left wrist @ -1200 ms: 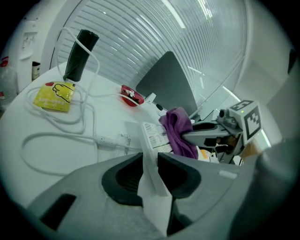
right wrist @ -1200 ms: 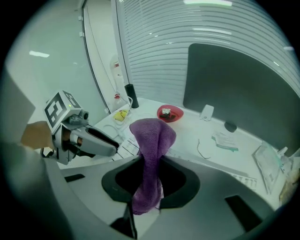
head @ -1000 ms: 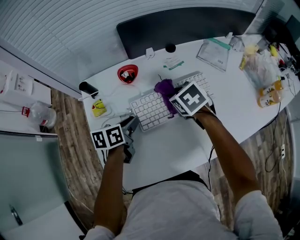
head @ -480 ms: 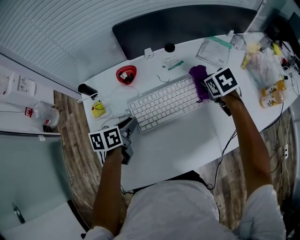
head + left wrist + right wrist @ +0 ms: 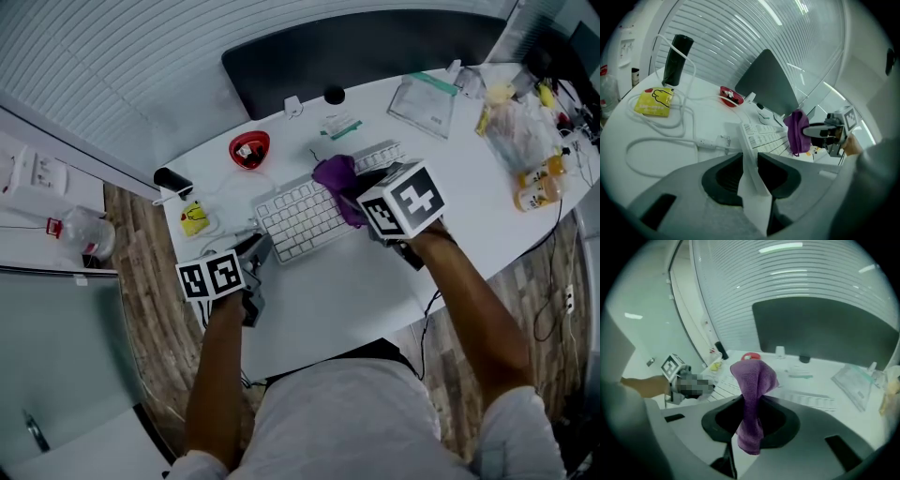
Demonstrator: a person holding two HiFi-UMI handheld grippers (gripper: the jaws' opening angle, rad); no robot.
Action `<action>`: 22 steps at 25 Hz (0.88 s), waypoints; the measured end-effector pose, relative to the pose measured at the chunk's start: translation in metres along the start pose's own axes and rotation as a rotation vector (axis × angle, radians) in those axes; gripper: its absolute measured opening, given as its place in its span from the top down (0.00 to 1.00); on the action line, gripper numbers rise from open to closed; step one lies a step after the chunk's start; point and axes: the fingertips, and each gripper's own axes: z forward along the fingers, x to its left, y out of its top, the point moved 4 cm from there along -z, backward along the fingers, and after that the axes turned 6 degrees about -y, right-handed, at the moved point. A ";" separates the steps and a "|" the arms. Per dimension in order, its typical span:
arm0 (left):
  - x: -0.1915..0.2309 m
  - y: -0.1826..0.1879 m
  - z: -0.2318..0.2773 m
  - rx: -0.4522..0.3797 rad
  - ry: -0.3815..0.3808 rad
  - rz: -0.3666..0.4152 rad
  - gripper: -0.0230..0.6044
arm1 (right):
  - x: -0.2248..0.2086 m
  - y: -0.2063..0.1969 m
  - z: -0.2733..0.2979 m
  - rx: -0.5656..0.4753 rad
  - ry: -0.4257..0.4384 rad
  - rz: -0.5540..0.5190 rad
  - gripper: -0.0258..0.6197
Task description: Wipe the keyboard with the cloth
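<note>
A white keyboard [image 5: 298, 214] lies slantwise on the white table [image 5: 347, 291]. My left gripper [image 5: 260, 249] holds the keyboard's near left corner; in the left gripper view [image 5: 750, 160] its jaws are shut on that thin white edge [image 5: 751, 174]. My right gripper [image 5: 362, 202] hovers over the keyboard's middle, shut on a purple cloth [image 5: 336, 178]. In the right gripper view [image 5: 751, 402] the cloth [image 5: 752, 380] stands folded up out of the jaws, with keys [image 5: 808, 399] below it. The cloth [image 5: 797, 131] also shows in the left gripper view.
A red dish [image 5: 249, 148], a black cylinder [image 5: 172, 178], a yellow packet [image 5: 194, 217] and a white cable [image 5: 661, 140] lie left of the keyboard. A clear pouch [image 5: 427, 101], bags and bottles [image 5: 542, 192] crowd the right end. A dark panel [image 5: 356, 47] stands behind.
The right gripper carried the cloth from the keyboard's middle to its right end, then back to the middle. The left gripper stayed on the keyboard's corner.
</note>
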 end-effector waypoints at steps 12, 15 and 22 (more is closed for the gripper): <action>0.001 0.000 -0.001 -0.002 -0.012 0.002 0.79 | 0.122 0.000 0.070 0.078 0.179 0.032 0.83; 0.000 0.000 -0.001 -0.002 -0.013 0.002 0.79 | 0.103 -0.003 0.066 0.083 0.143 0.015 0.83; -0.004 0.001 -0.001 0.000 -0.004 0.002 0.79 | 0.010 -0.025 0.031 0.115 0.011 0.018 0.83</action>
